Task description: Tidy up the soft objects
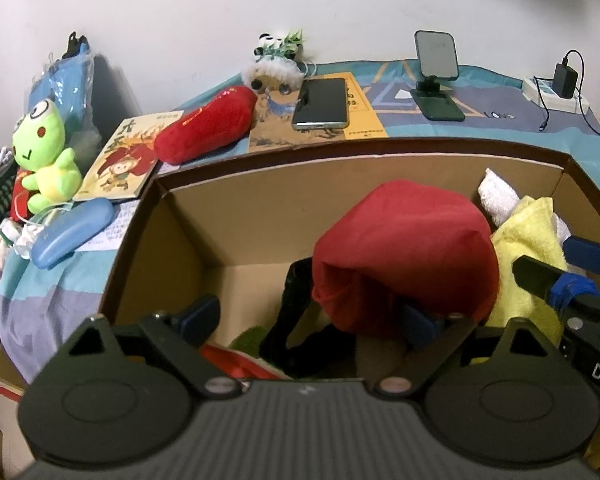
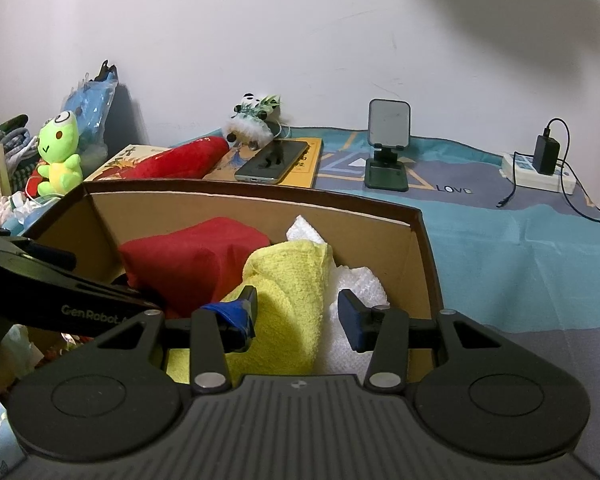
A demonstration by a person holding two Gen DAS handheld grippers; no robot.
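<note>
A cardboard box [image 1: 340, 148] stands on the bed. Inside it lie a red cloth bundle [image 1: 404, 248], a yellow towel [image 2: 288, 280], a white towel [image 2: 356, 280] and a black item [image 1: 296, 320]. My left gripper [image 1: 312, 318] is open wide inside the box, and the red bundle rests over its right finger. My right gripper [image 2: 298, 316] is open over the yellow towel. Its left pad touches the towel and its right pad stands apart from it. On the bed beyond the box lie a red plush [image 1: 204, 128], a green frog plush [image 1: 44, 152] and a panda plush [image 1: 276, 64].
A phone [image 1: 320, 104] lies on a yellow book [image 1: 364, 96] behind the box. A phone stand [image 1: 436, 76] and a power strip with charger [image 1: 556, 88] sit far right. A picture book [image 1: 120, 160] and a blue case [image 1: 72, 232] lie left. The wall is close behind.
</note>
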